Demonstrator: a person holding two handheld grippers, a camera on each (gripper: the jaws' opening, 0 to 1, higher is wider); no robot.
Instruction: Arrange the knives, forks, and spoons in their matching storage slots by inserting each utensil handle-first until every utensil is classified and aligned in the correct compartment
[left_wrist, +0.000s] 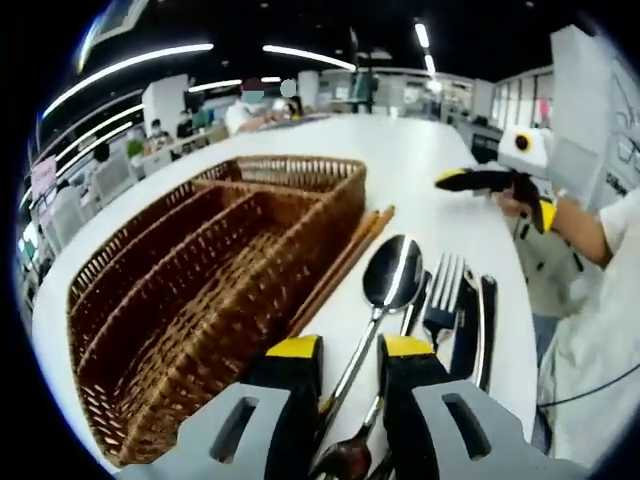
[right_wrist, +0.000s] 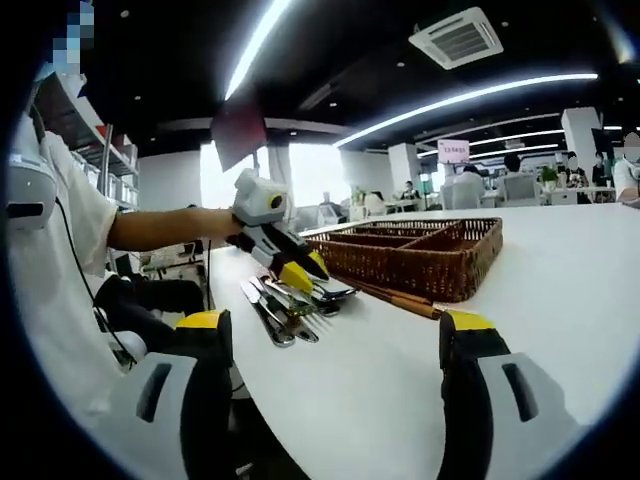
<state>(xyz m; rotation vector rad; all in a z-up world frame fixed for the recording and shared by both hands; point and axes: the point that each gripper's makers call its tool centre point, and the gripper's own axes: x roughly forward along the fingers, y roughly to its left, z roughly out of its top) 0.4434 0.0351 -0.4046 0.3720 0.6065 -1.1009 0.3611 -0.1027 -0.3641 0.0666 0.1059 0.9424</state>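
Note:
A silver spoon (left_wrist: 392, 272) lies on the white table (left_wrist: 430, 150), its handle running down between the yellow-tipped jaws of my left gripper (left_wrist: 350, 350). The jaws stand narrowly apart around the handle, so the gripper is open. A fork (left_wrist: 443, 290) and a knife (left_wrist: 482, 325) lie just right of the spoon, and a second spoon bowl (left_wrist: 345, 460) shows at the bottom. The brown wicker basket (left_wrist: 200, 280) with long compartments sits to the left. In the right gripper view, my right gripper (right_wrist: 335, 325) is wide open over bare table, and the left gripper (right_wrist: 303, 272) hovers on the utensil pile (right_wrist: 280, 310).
Wooden chopsticks (left_wrist: 345, 265) lie along the basket's right side. The right gripper (left_wrist: 495, 197), held by a person's hand, hangs near the table's right edge. The basket (right_wrist: 420, 255) and chopsticks (right_wrist: 400, 298) sit beyond the pile. Other tables and people are far behind.

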